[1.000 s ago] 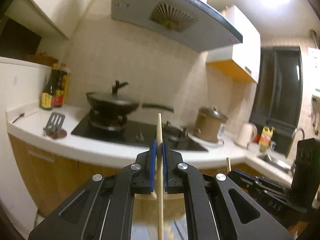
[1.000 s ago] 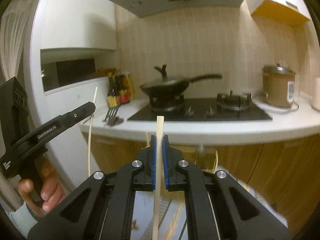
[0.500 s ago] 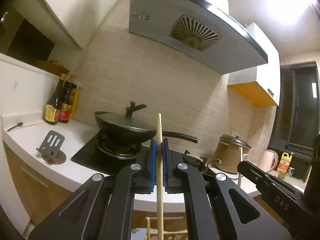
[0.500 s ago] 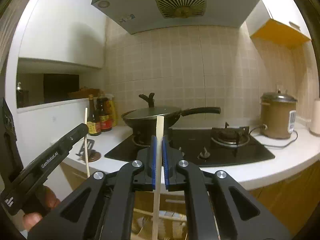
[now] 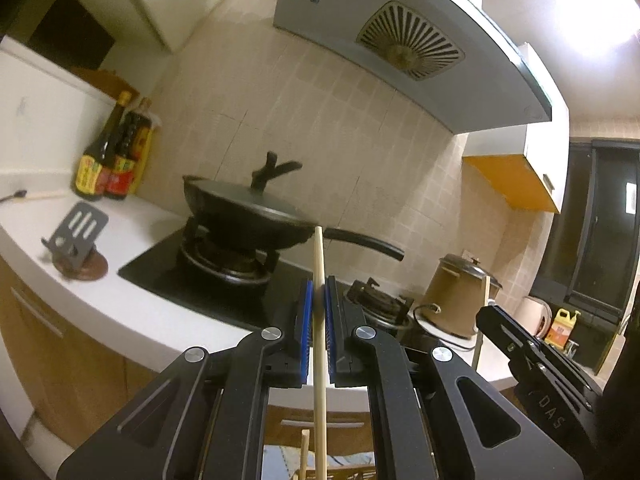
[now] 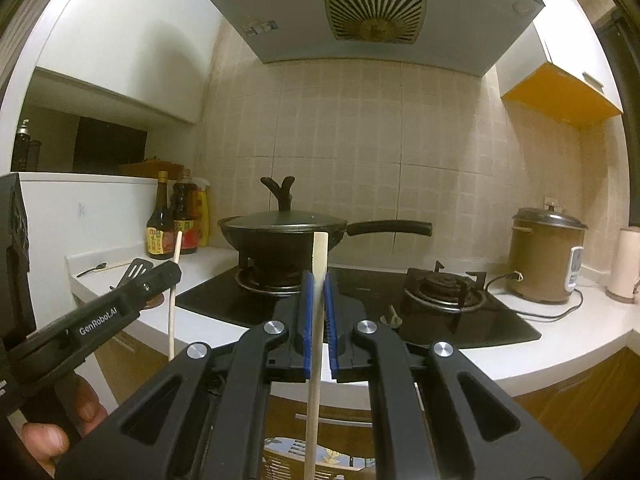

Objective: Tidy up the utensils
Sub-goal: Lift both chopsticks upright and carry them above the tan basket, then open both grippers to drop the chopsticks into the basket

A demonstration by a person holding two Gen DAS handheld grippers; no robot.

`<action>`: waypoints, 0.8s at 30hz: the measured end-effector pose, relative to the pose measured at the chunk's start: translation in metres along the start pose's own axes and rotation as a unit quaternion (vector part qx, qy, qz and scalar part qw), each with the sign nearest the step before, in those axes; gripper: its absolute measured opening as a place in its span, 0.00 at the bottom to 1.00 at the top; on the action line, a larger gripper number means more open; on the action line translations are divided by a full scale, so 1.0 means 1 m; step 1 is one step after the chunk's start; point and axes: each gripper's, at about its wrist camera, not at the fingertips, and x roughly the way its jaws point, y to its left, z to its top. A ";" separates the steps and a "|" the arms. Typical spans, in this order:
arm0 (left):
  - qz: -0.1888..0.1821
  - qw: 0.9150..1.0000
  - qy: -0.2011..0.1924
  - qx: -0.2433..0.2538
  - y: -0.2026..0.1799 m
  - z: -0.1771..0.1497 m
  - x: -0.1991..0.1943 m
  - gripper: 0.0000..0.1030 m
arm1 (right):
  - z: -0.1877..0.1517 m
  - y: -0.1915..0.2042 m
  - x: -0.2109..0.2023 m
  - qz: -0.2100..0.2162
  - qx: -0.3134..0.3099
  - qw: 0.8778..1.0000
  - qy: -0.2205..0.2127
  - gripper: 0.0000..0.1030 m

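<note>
The left gripper is closed on a pale wooden chopstick, which stands upright between its blue pads and rises above them. The right gripper is closed in the same way on a second chopstick, also upright, with its flat top in front of the wok. In the right wrist view the left gripper shows at the left edge, with a hand on its handle and its chopstick standing up from its tip. In the left wrist view the right gripper comes in from the right, and a thin stick rises at its tip, probably its chopstick, though it is small there.

Beyond both grippers is the white counter with a black gas hob. On the left burner stands a black wok with a lid, its handle pointing right. At the far left of the counter stand sauce bottles; in front of them a dark slotted turner leans on a small brown rest, and a spoon lies further left. At the right stands a brown rice cooker. A range hood hangs above the hob.
</note>
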 end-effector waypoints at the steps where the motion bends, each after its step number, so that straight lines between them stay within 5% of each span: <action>1: 0.000 1.000 0.002 -0.003 0.002 -0.002 0.002 0.04 | -0.001 -0.001 0.002 -0.001 0.001 1.000 0.001 0.04; 21: 0.012 1.000 -0.001 0.027 -0.003 -0.032 -0.005 0.04 | -0.024 -0.006 -0.006 0.008 0.008 1.000 0.005 0.05; 24: 0.012 0.999 0.006 0.035 -0.003 -0.032 -0.013 0.14 | -0.026 -0.005 -0.017 0.020 0.003 1.000 0.014 0.05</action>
